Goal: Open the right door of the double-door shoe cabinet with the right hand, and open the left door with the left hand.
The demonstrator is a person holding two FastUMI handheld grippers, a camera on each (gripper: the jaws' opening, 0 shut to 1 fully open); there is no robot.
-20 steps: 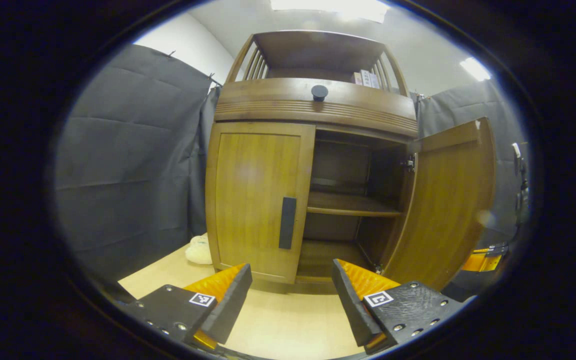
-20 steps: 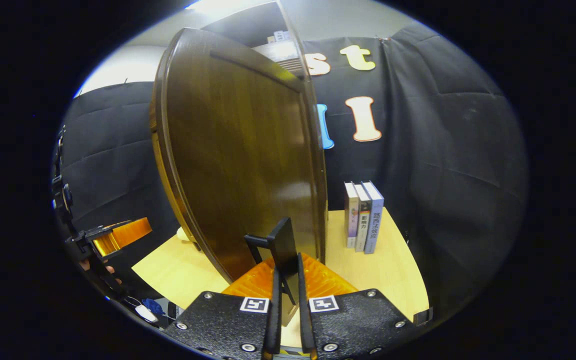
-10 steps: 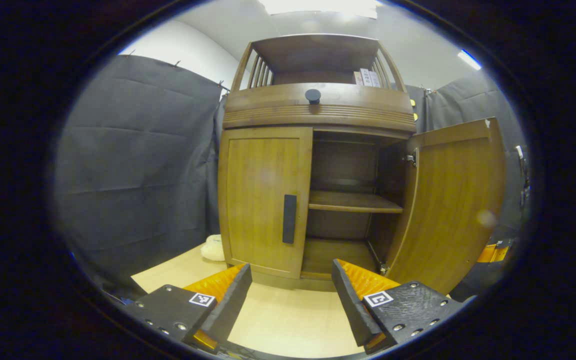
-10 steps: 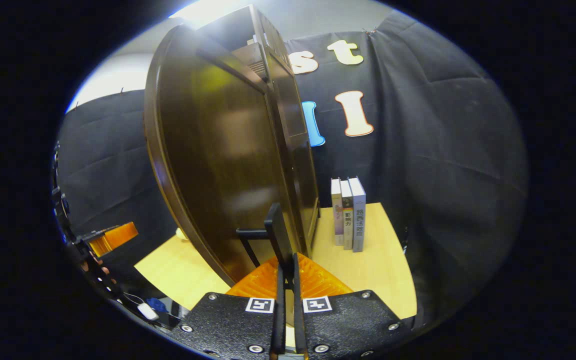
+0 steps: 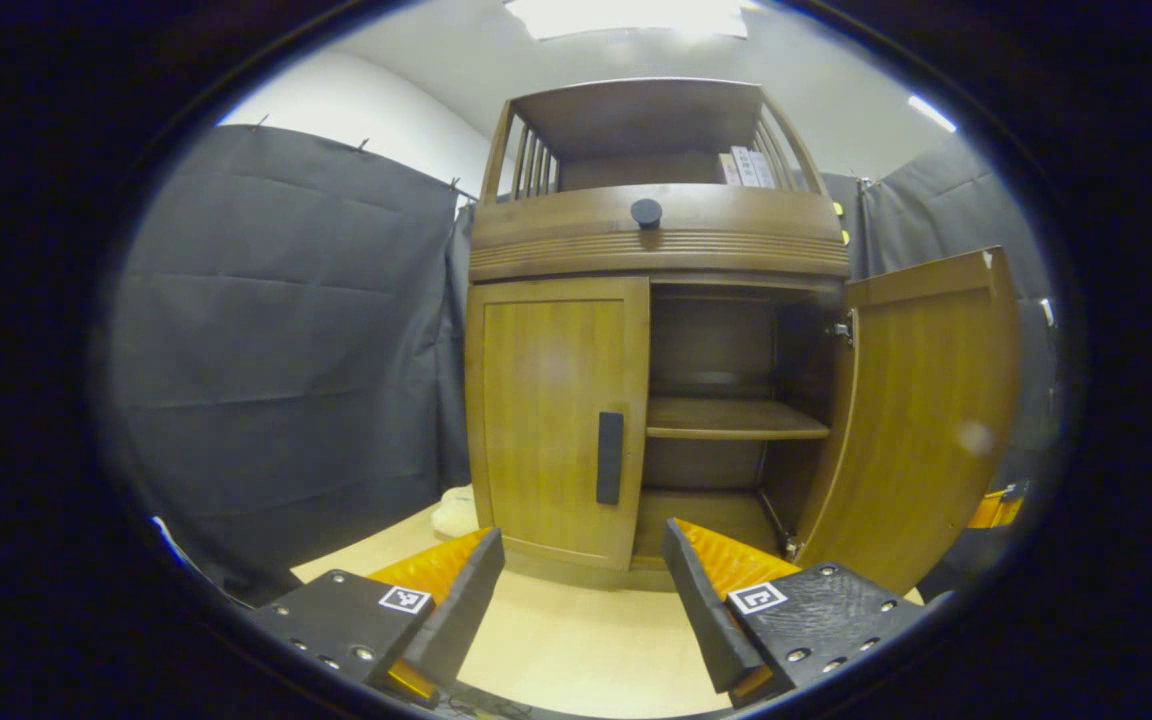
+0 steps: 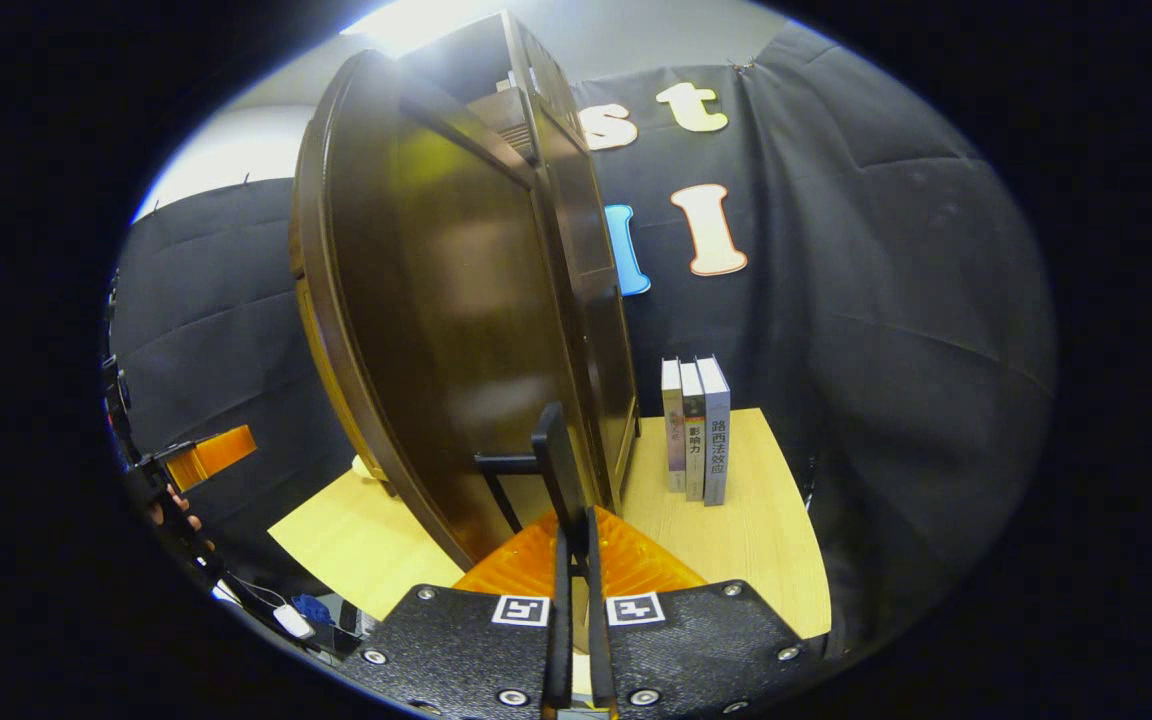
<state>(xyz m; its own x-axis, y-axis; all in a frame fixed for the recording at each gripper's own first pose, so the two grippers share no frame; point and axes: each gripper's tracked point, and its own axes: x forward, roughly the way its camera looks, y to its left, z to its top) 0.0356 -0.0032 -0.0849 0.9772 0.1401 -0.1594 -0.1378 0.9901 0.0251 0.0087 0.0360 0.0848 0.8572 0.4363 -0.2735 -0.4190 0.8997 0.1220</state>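
A wooden shoe cabinet (image 5: 656, 235) stands on a pale tabletop. Its right door (image 5: 921, 420) is swung wide, baring an inner shelf (image 5: 731, 420). The left door (image 5: 556, 420) is closed, with a dark vertical handle (image 5: 610, 458). My left gripper (image 5: 581, 600) is open, a short way in front of the cabinet and touching nothing. In the right gripper view the right door (image 6: 456, 320) looms close, and my right gripper (image 6: 574, 545) is shut on its dark handle (image 6: 561, 475). The left gripper (image 6: 206, 455) also appears far left there, held by a hand.
Three upright books (image 6: 696, 430) stand on the tabletop (image 6: 746, 540) beside the cabinet's right side. A pale soft object (image 5: 454, 510) lies at the cabinet's left foot. A round dark knob (image 5: 646, 212) sits on the drawer front, with books (image 5: 746, 168) on the top shelf. Dark cloth walls surround the booth.
My left gripper has drawn back a little and shifted left, so the cabinet looks smaller and farther right. The right door swung wider in the first half second, then held still.
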